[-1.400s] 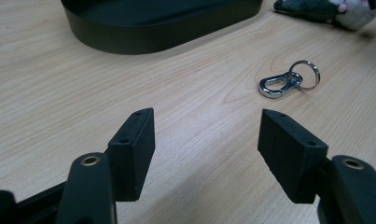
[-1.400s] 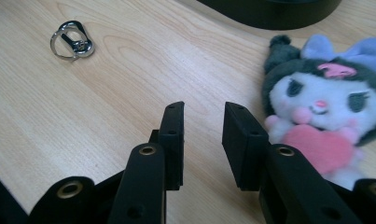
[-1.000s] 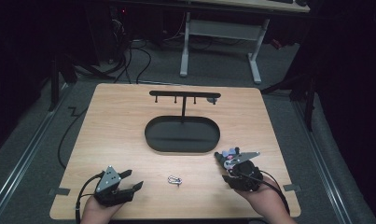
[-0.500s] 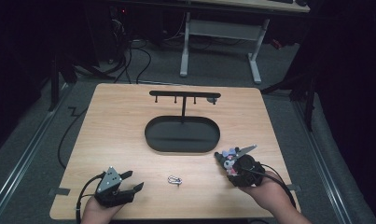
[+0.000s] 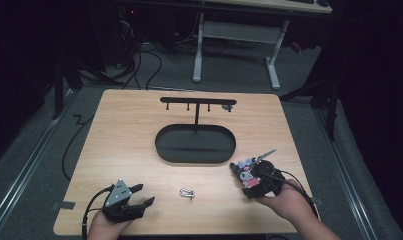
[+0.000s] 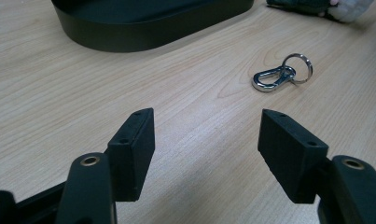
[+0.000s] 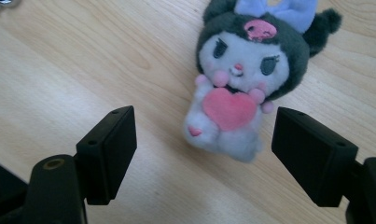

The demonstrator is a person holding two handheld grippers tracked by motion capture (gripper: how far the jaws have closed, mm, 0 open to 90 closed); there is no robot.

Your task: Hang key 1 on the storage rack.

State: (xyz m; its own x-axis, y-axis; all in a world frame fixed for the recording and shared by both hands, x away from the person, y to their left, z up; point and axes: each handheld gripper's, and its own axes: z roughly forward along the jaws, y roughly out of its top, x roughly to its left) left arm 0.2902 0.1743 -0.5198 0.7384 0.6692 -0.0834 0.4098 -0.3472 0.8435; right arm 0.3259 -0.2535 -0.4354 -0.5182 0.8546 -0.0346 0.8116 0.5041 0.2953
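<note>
right gripper view | plush toy (image 7: 237,88) between opened, just-parted fingers (image 7: 108,149) | untouched

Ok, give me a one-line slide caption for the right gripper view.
Open right hand-held gripper over a small plush toy holding a pink heart, lying free on the wooden table, jaws just opened.

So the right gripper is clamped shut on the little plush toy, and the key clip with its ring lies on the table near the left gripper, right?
Not quite. In the right gripper view the right gripper stands open: its jaws have just been opening and sit apart from the plush toy, which lies between them on the table. The key clip does lie near the left gripper.
</note>
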